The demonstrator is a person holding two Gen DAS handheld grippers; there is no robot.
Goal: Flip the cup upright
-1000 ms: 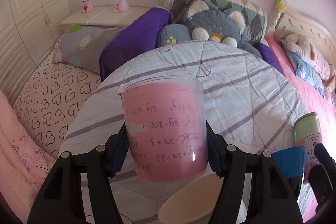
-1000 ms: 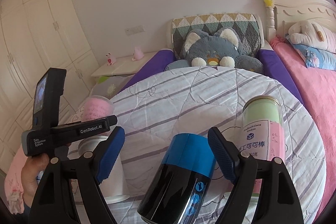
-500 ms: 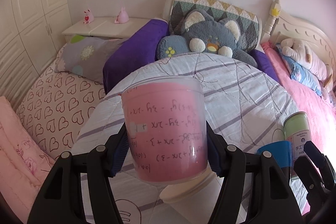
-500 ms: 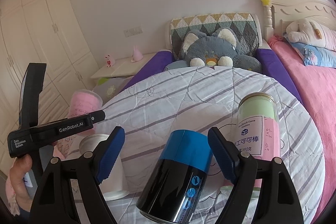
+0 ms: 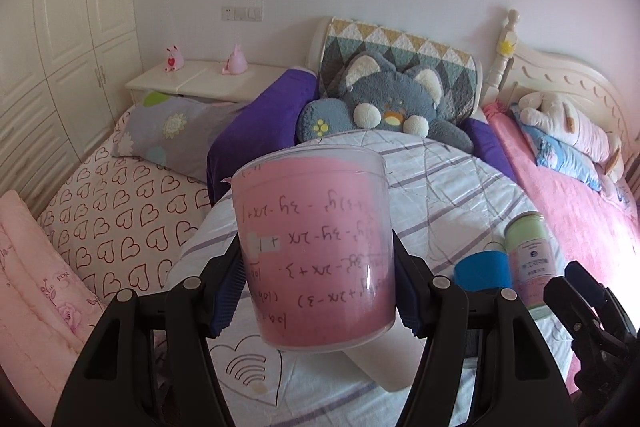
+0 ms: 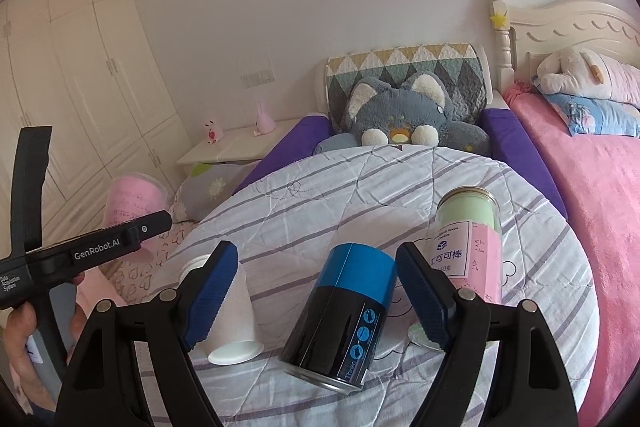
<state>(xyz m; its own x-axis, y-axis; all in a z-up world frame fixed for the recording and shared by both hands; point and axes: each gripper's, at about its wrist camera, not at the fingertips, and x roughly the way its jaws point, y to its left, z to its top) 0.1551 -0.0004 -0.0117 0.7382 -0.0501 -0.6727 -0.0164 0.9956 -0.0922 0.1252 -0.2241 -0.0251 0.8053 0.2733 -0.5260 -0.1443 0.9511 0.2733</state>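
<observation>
Since a second ago the pink cup [image 5: 314, 247] has risen with the left gripper [image 5: 316, 291]: the white paper cup [image 5: 390, 363] that showed just under it now sits lower and further off, and more of the striped quilt [image 5: 440, 195] shows beneath. The cup is clear plastic lined with pink paper, and it hangs in the air above the near left edge of the round bench [image 6: 400, 187], clamped at mid-body between the left gripper's blue fingers [image 5: 228, 291], which press on both its sides. The handwriting on the paper reads upside down and the wider end points up, so by my reading the turn itself looks largely made; what is left is to lower it onto the quilt and let go, though the pictures cannot confirm which end is the mouth. The right gripper [image 6: 312, 291] hovers with its fingers spread wide and empty on either side of the black can with a blue band [image 6: 344, 311], which tilts, touching neither finger. The green and pink jar [image 6: 468, 247] stands upright just beside it, and the paper cup lies on its side to the left.
</observation>
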